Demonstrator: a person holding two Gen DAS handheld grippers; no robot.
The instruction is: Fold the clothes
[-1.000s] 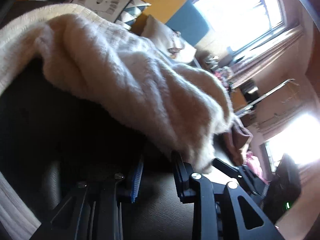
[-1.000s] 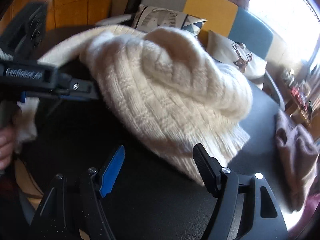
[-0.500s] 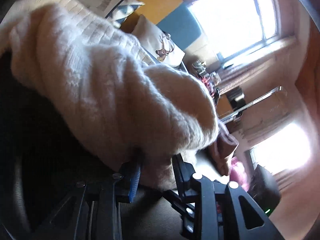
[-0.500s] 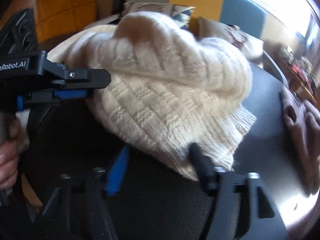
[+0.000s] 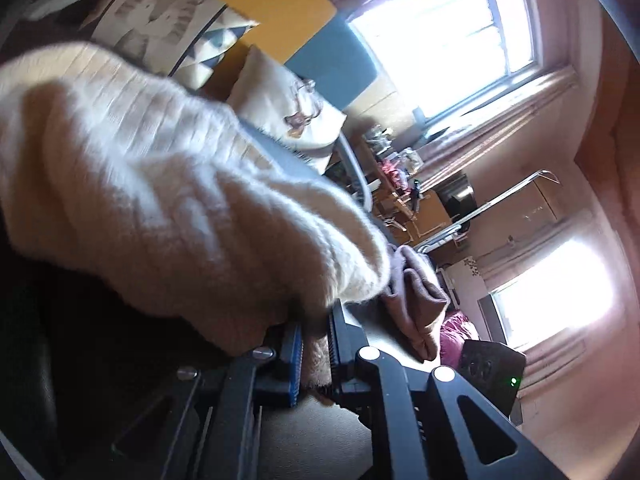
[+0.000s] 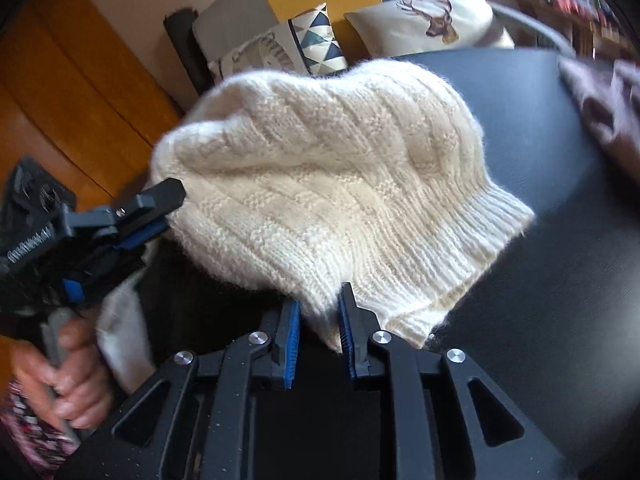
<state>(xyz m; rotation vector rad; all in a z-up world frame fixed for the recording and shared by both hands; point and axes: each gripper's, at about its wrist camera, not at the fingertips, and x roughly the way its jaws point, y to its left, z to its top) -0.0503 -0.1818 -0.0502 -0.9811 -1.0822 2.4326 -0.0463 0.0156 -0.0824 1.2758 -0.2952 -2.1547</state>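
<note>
A cream cable-knit sweater (image 6: 332, 184) lies bunched on the dark round table (image 6: 540, 280). My right gripper (image 6: 320, 332) is at its near ribbed hem, jaws closing, with a fold of the knit pinched between the blue pads. My left gripper (image 5: 314, 344) is closing on another fold of the sweater (image 5: 168, 200), and the fabric fills the narrow gap between its pads. In the right wrist view the left gripper (image 6: 172, 212) bites the sweater's left side, held by a hand (image 6: 76, 376). The sweater's underside is hidden.
A mauve garment (image 6: 608, 108) lies crumpled at the table's far right edge, also seen in the left wrist view (image 5: 416, 292). Behind the table stands a sofa with a deer cushion (image 6: 432, 24) and a geometric-patterned cushion (image 6: 296, 48). An orange wooden panel (image 6: 80, 92) is at left.
Both grippers went from open around the sweater's edge to closed on it. The left one has risen, lifting its fold. The right one has rolled and moved in onto the hem.
</note>
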